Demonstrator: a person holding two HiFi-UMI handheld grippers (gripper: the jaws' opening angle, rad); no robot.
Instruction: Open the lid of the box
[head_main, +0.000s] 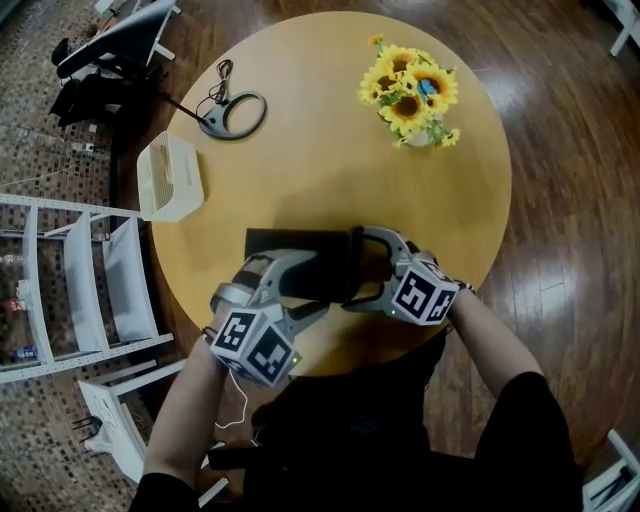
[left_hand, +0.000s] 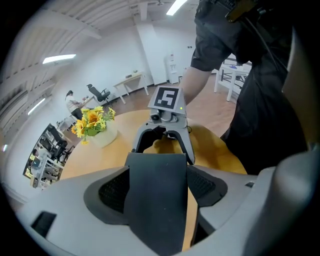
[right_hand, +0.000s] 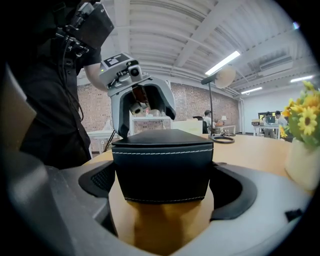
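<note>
We note the person's forearms reaching in from the near edge of the round wooden table (head_main: 330, 170), one hand-held gripper in each hand.

The box (head_main: 308, 248), black with pale stitching under its top panel, lies flat on the table close to that near edge. Its lid is down.

Left hand-held gripper (left_hand: 157, 187): at the box's left end, jaws spread to the box's width with one on each long side and the pads against its walls. Its own view looks down onto the lid. A sliver of table shows beside the right pad lower down.

Right hand-held gripper (right_hand: 162, 185): at the box's right end, opposite the left one. Its jaws are set just as wide, and the box's end face fills the gap between the pads, touching both. Table surface shows under the box's near edge.

Each marker cube sits on the near side of the box, toward the person.

Beyond the box and to its left, a white slatted basket (head_main: 170, 178) sits at the table's edge. Farther behind the box on that side lies a dark ring with a cable (head_main: 235, 112). Far behind the box to the right stands a pale pot of sunflowers (head_main: 410, 95).

Left of the box, off the table, a white rack (head_main: 90, 280) stands on the floor.
</note>
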